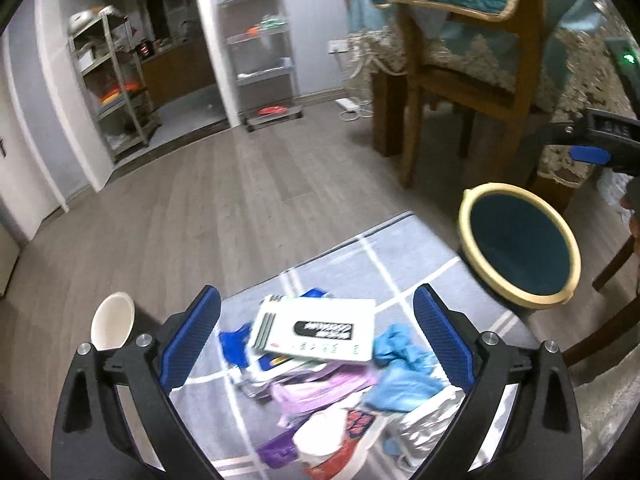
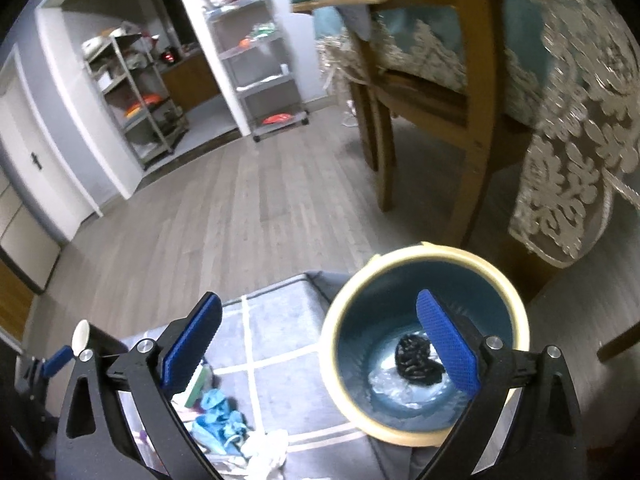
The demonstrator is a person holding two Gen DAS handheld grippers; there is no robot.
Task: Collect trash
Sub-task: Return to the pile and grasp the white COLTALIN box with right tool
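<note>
A pile of trash lies on a grey checked mat [image 1: 372, 256]: a white box with black label [image 1: 316, 330], blue crumpled plastic [image 1: 404, 368], pink and purple wrappers [image 1: 320, 392], silver foil [image 1: 428, 420]. My left gripper [image 1: 316, 336] is open, its jaws on either side of the white box. A teal bin with a cream rim [image 1: 520, 244] stands on the right. In the right wrist view my right gripper [image 2: 320, 340] is open and empty above the bin [image 2: 424, 344], which holds a black crumpled thing [image 2: 416, 360] and clear plastic [image 2: 400, 388].
A wooden chair [image 1: 460, 92] and a table with a lace cloth [image 2: 572, 140] stand close behind the bin. Metal shelf racks [image 1: 264, 52] line the far wall. Wood floor [image 1: 200, 200] stretches to the left. A power strip [image 1: 348, 104] lies by the wall.
</note>
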